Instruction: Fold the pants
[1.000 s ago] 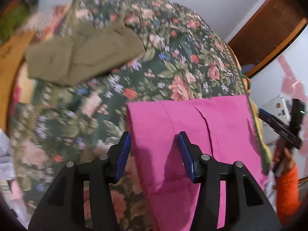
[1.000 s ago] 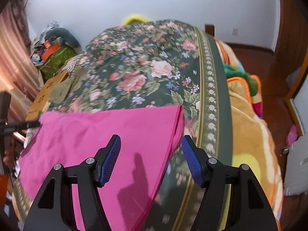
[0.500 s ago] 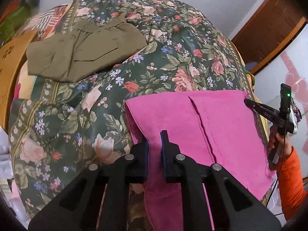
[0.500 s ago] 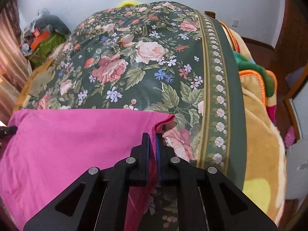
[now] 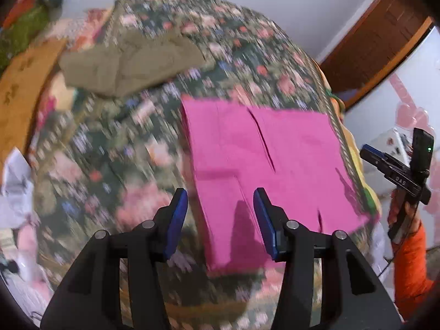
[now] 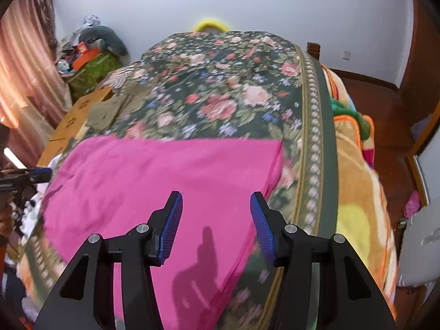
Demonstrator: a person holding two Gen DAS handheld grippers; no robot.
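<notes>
One pair of pink pants [image 5: 264, 154] lies flat on the floral bedspread [image 6: 220, 88], and one olive garment [image 5: 129, 66] lies well apart from it toward ten o'clock in the left wrist view. There are two grippers: the left gripper [image 5: 221, 217] hangs above the pants' left edge with its blue pads spread, having just been opening, nothing pinched between them; the right gripper [image 6: 216, 217] hangs above the pants' right part, likewise just opened and clear of the cloth. In the left view the right gripper shows again at three o'clock, held by a hand with an orange sleeve [image 5: 409, 261]. The pants' far edge runs straight, with bare bedspread beyond it toward twelve o'clock; their right edge lies near the bedspread's patterned border. An orange blanket [image 6: 357, 198] hangs down the bed's side at three o'clock. A white wall [image 6: 275, 5] stands behind, a cluttered pile [image 6: 88, 55] at ten o'clock.
</notes>
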